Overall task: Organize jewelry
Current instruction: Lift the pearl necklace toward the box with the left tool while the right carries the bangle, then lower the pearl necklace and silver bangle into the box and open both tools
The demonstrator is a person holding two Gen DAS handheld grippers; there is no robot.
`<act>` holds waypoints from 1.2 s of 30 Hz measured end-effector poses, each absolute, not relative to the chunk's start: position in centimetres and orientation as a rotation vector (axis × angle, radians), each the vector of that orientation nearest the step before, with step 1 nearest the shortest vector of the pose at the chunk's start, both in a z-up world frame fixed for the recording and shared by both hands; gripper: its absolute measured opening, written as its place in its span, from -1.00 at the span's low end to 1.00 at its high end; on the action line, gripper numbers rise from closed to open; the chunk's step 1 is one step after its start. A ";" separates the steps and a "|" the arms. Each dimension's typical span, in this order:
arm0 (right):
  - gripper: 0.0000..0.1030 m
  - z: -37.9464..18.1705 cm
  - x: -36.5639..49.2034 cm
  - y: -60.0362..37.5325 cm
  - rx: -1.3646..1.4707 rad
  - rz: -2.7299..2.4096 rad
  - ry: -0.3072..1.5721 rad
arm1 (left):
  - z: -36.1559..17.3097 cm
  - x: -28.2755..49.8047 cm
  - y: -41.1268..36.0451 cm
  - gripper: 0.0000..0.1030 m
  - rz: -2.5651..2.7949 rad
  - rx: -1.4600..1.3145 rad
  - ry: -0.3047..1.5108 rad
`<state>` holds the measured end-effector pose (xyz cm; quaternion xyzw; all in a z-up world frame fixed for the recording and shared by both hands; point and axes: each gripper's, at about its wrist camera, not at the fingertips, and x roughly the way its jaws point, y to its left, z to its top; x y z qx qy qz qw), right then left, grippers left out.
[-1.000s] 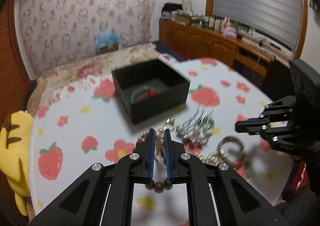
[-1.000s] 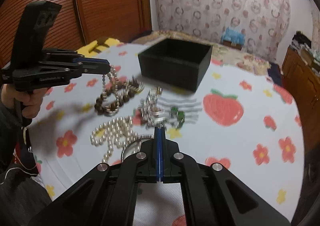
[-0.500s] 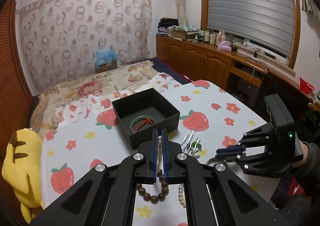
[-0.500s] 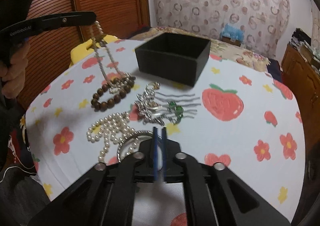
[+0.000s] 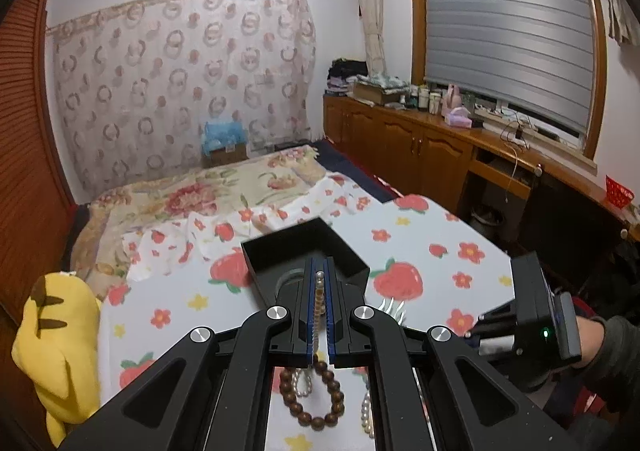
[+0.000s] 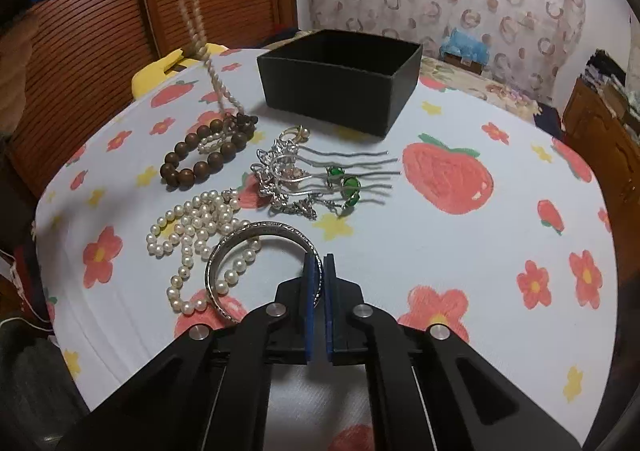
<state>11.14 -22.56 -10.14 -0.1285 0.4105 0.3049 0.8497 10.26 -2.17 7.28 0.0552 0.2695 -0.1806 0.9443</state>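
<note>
We've got the left gripper (image 5: 319,283) clamped narrow on a pearl strand (image 5: 319,293), w/ the beads running up the slot between its blue pads. The grip sits high on the strand, so the rest hangs free in the right wrist view (image 6: 192,3) and its low end trails down to the table next to the wooden bead bracelet (image 6: 204,153), where it may be snagged. We can't tell if it's actually caught. Holding it up like this lets the strand unspool out of the pile rather than dragging the other pieces along.

The black box (image 6: 340,83) sits open at the far side of the strawberry-print cloth (image 6: 460,259), w/ a ring-shaped item partly visible inside in the left view. That's the likely drop spot, so we judge the strand goes there next.

Our right gripper (image 6: 318,271) has its jaws closed in on the near rim of the silver bangle (image 6: 256,247), which passes between the pads; the bangle lies flat on the table over a loose pearl necklace (image 6: 192,223). The jaws have just been closing. Edge grip makes sense: a flat hoop offers only its rim.

Hair combs w/ green stones (image 6: 320,179) lie untouched between the bangle and the box.
</note>
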 end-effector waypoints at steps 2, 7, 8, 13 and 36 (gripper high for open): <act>-0.91 -9.1 11.1 -22.6 -0.271 0.638 0.834 | 8.2 10.6 -2.1 -0.94 -0.364 0.110 0.535; -0.91 -5.6 11.8 -22.8 -0.261 0.635 0.752 | 10.4 11.5 -2.2 -0.94 -0.362 0.108 0.497; -0.91 -4.8 12.1 -22.7 -0.264 0.634 0.734 | 10.9 11.8 -2.3 -0.94 -0.361 0.110 0.486; -0.91 -1.7 13.9 -22.1 -0.276 0.630 0.672 | 13.2 13.2 -2.8 -0.94 -0.358 0.117 0.446; -0.91 -3.2 27.7 -18.1 -0.273 0.572 0.692 | 4.6 24.2 -1.8 -0.93 -0.332 0.060 0.648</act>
